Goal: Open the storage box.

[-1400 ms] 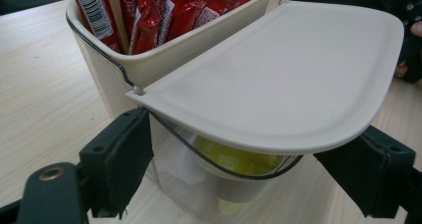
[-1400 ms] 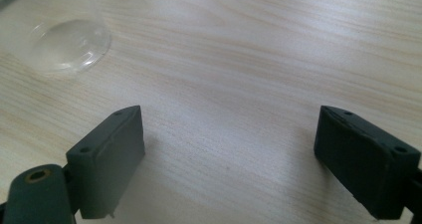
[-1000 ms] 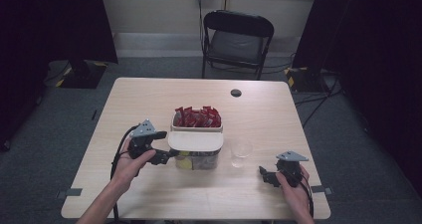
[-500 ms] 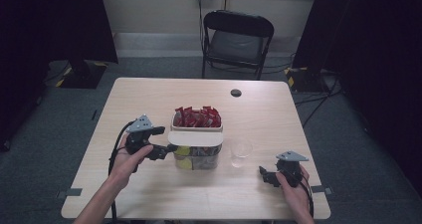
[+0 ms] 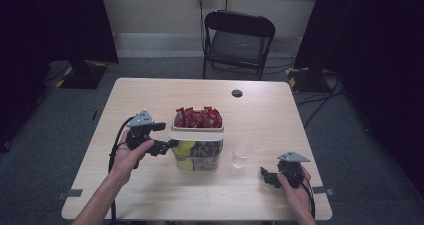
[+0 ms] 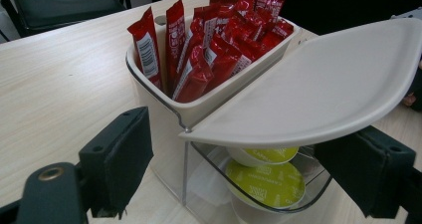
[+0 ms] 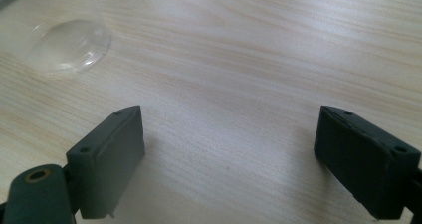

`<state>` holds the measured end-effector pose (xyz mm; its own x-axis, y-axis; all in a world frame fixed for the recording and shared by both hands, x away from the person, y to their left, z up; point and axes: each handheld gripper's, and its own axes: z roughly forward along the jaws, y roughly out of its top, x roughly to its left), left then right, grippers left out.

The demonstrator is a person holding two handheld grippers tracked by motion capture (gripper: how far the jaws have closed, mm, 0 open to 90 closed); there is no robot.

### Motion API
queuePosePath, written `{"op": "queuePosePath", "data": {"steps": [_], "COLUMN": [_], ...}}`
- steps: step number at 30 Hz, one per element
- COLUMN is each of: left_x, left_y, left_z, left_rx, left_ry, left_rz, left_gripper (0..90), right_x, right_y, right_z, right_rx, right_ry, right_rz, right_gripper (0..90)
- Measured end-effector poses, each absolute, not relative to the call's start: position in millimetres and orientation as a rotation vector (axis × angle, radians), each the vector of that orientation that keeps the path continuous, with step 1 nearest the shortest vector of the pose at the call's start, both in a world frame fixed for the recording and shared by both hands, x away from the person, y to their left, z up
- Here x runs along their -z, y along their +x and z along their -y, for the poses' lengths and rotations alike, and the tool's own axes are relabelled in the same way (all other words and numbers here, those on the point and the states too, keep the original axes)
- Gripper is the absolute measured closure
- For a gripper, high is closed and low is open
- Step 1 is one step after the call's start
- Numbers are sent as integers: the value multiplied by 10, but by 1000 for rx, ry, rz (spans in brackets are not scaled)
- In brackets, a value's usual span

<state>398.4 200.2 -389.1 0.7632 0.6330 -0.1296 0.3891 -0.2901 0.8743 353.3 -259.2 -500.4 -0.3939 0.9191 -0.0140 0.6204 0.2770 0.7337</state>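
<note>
A clear box [image 5: 197, 152] stands mid-table. Its white upper tray holds red sachets [image 5: 198, 117], and its white flap lid [image 5: 197, 134] sits over the front part. In the left gripper view the lid [image 6: 318, 84] is tilted up over yellow-green pods [image 6: 263, 181], with the sachets [image 6: 219, 40] behind. My left gripper [image 5: 167, 145] is at the box's left front corner. It is open [image 6: 244, 174], with its jaws on either side of that corner under the lid's edge. My right gripper [image 5: 265, 176] rests open on the table at the front right, with bare wood between its jaws [image 7: 229, 159].
A clear plastic cup [image 5: 242, 152] stands just right of the box, and it also appears at the top left of the right gripper view [image 7: 64, 35]. A small black disc [image 5: 237, 93] lies near the far edge of the table [image 5: 150, 100]. A folding chair [image 5: 237, 40] stands beyond.
My left gripper has shifted slightly left and away from me along the box's left side. The lid looks thinner from above, as its front has tilted up. The right gripper has not moved.
</note>
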Motion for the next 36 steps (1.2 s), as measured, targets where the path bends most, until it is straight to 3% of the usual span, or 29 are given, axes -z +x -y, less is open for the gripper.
{"op": "queuePosePath", "data": {"steps": [36], "left_x": [3790], "left_y": [4237], "left_z": [-1917], "left_rx": [-266], "left_ry": [1915], "left_rz": [-795], "left_gripper": [154], "right_x": [5005], "right_y": [3533], "right_z": [2592], "right_rx": [-912], "right_ry": [1384], "right_rz": [-2114], "right_gripper": [117]}}
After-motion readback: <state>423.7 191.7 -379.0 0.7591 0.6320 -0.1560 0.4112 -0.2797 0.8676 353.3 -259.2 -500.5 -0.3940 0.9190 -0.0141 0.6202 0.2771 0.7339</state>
